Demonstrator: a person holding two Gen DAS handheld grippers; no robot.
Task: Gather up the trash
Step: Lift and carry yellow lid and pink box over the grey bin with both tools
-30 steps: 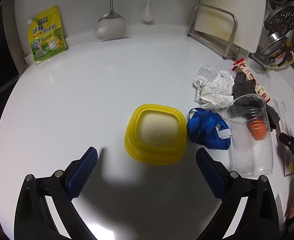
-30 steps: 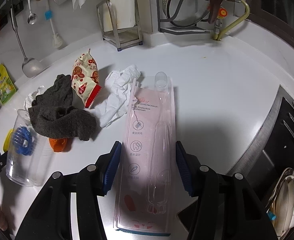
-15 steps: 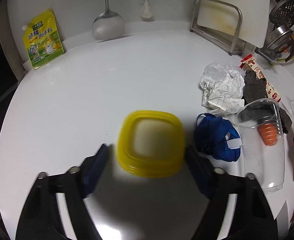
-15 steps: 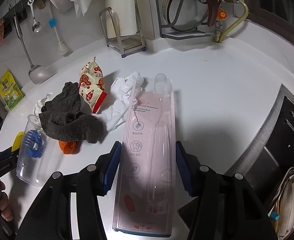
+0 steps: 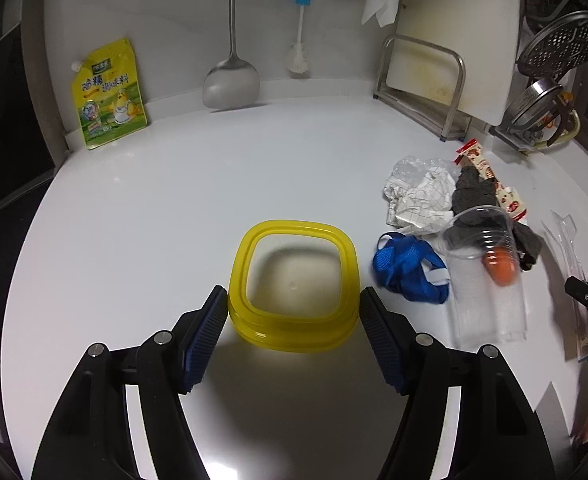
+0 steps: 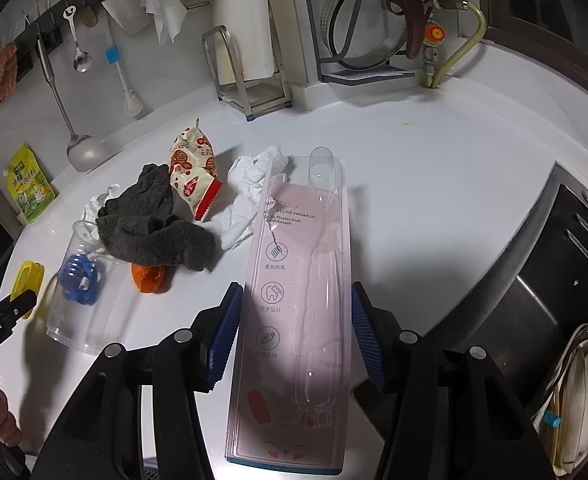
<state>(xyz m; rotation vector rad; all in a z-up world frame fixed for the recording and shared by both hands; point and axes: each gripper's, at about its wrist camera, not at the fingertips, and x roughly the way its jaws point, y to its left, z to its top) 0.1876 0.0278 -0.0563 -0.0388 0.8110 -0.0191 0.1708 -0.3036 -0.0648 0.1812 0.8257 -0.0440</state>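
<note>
My left gripper (image 5: 294, 332) is shut on the near edge of a yellow square container (image 5: 296, 284) on the white counter (image 5: 173, 208). Right of it lie a blue strap (image 5: 408, 270), a clear plastic cup (image 5: 488, 280) on its side, a grey cloth (image 5: 478, 196), crumpled paper (image 5: 418, 196) and a red-and-white snack wrapper (image 5: 494, 176). My right gripper (image 6: 296, 334) is shut on a pink toothbrush package (image 6: 302, 288) and holds it over the counter. An orange piece (image 6: 147, 278) and a white tissue (image 6: 245, 196) lie left of the package.
A yellow seasoning pouch (image 5: 107, 94) leans on the back wall beside a hanging ladle (image 5: 231, 80). A cutting board in a metal rack (image 5: 434, 76) stands at the back right. A sink (image 6: 534, 300) with dishes opens on the right.
My left gripper has moved forward and closed its fingers onto the yellow container. My right gripper has kept its hold on the toothbrush package and risen slightly.
</note>
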